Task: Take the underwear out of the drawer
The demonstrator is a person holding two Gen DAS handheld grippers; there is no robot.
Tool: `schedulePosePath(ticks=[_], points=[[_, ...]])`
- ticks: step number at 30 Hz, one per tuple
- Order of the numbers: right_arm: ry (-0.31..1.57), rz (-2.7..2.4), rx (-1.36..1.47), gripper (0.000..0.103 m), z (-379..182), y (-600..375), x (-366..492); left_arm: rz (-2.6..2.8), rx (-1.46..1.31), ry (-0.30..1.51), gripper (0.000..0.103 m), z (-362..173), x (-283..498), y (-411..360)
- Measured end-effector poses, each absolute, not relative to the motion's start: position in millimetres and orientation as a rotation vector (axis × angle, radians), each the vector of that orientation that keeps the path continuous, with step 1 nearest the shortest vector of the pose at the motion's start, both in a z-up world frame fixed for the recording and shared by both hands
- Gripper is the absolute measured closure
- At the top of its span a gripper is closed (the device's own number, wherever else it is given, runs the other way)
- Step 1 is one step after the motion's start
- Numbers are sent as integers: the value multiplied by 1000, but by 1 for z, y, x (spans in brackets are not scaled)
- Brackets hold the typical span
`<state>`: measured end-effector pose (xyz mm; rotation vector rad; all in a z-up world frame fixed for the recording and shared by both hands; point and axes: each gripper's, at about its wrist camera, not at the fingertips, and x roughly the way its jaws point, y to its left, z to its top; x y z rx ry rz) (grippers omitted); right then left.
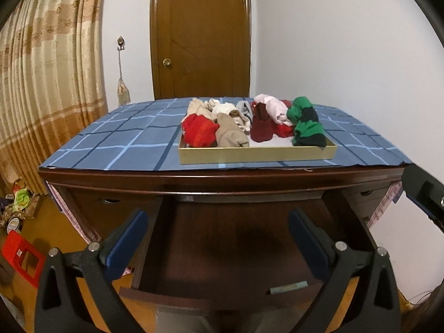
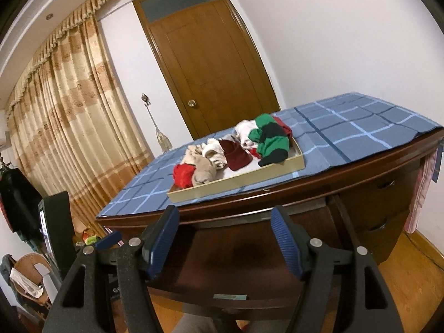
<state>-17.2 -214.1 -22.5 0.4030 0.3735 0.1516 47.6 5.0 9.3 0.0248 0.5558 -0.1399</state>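
Observation:
The dark wooden drawer (image 1: 230, 249) (image 2: 222, 272) stands pulled out under the desk top; its inside shows only bare wood. On the desk a shallow beige tray (image 1: 258, 154) (image 2: 236, 183) holds several bunched pieces of underwear: red (image 1: 198, 130) (image 2: 183, 174), beige, white, maroon (image 1: 260, 126) (image 2: 236, 155), pink, and green-and-black (image 1: 305, 123) (image 2: 270, 141). My left gripper (image 1: 219, 227) is open above the drawer with nothing between its blue pads. My right gripper (image 2: 224, 227) is also open and holds nothing, in front of the drawer.
A blue checked cloth (image 1: 125, 136) (image 2: 360, 130) covers the desk. A closed wooden door (image 1: 199, 36) and a beige curtain (image 1: 47, 83) stand behind it. A red stool (image 1: 20, 258) and clutter lie on the floor at left. More drawers (image 2: 385, 202) are at right.

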Motion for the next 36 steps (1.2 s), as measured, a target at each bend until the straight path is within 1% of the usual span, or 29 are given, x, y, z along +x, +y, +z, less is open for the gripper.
schedulePosePath(ticks=[8,10,15,36], points=[[291,156,350,29,-14,-196,-56,-146,31,487,1,23,11,7],[278,161,346,26,-11,-194,-62,-140,42,467,1,28,5,8],[234,149,355,25,-1,-194,-74,-138,37,446,1,35,-5,12],[219,142,343,25,4,-195,-78,-134,50,424,1,40,-9,15]])
